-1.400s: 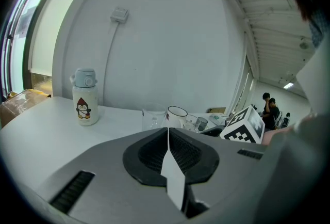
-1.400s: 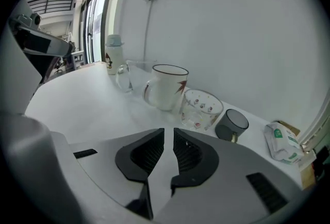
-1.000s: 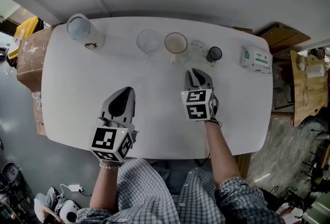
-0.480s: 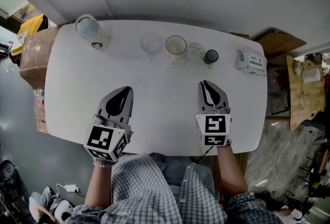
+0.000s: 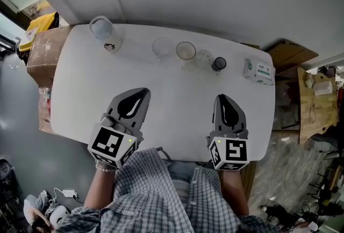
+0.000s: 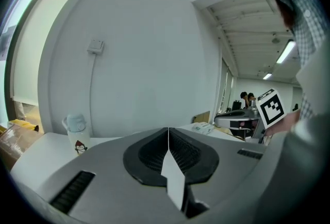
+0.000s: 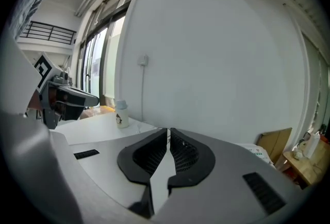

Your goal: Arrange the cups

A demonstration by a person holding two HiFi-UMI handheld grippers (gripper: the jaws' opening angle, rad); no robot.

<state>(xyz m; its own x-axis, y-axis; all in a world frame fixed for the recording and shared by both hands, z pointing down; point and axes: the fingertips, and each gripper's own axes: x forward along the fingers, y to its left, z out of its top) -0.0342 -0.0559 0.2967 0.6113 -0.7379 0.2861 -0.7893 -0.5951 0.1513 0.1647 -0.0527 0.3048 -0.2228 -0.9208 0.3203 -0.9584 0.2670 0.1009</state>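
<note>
In the head view a row of cups stands at the far side of the white table: a clear glass, a tan-rimmed cup, a small clear cup and a small black cup. My left gripper is shut and empty near the front left, well short of the row. My right gripper is shut and empty at the front right, below the black cup. Neither gripper view shows the cups; the jaws of each meet at the tips.
A white bottle with a pale blue cap stands at the table's far left corner. A packet of wipes lies at the far right. A cardboard box sits left of the table, wooden furniture to the right.
My right gripper has drawn back from the cup row toward the table's front edge. The left gripper has stayed about where it was. The head view has shifted slightly.
</note>
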